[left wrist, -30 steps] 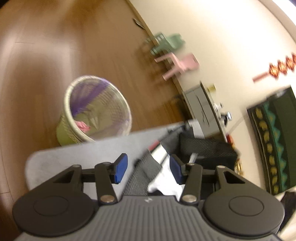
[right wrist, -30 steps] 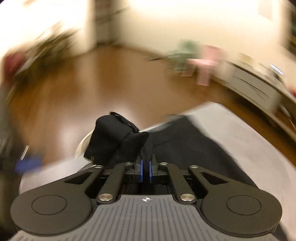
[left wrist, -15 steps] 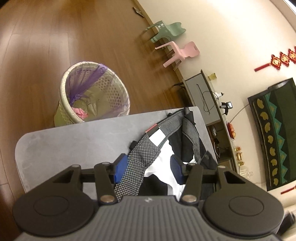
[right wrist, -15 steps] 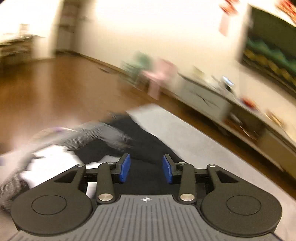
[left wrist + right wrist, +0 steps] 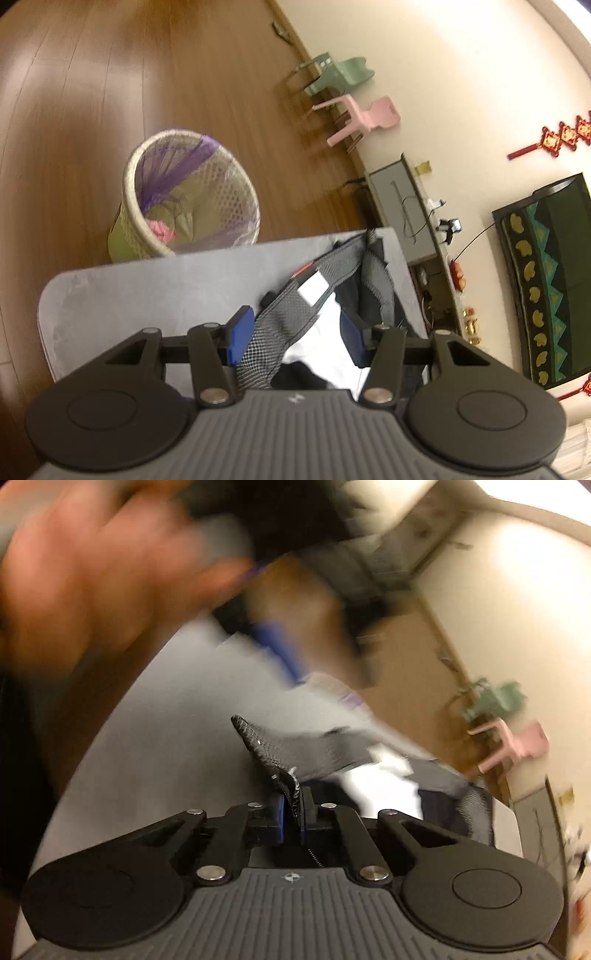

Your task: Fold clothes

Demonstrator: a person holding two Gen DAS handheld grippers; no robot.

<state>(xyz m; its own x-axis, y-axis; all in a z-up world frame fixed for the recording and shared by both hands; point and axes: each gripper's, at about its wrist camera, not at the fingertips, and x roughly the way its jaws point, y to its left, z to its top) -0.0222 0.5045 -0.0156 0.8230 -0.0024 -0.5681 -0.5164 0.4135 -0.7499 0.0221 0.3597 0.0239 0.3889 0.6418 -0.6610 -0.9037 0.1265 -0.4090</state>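
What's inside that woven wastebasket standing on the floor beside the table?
The wastebasket holds a clear bag liner streaked with purple, plus crumpled greenish material and something pink near the bottom. Anything beneath those is covered, so I cannot tell.

- Legible text: none in either view.
- Left gripper (image 5: 295, 334): a small pale emblem sits on the ribbed grey housing, below the fingers; it carries no readable characters.
- Right gripper (image 5: 291, 810): the same kind of small emblem is at the centre of the housing; no characters can be read.
- Garment (image 5: 314, 325): a white tag and a red tab are sewn at the mesh edge; any print is too small to read.
- Red wall ornament (image 5: 554, 138): its gold-coloured markings are not legible.
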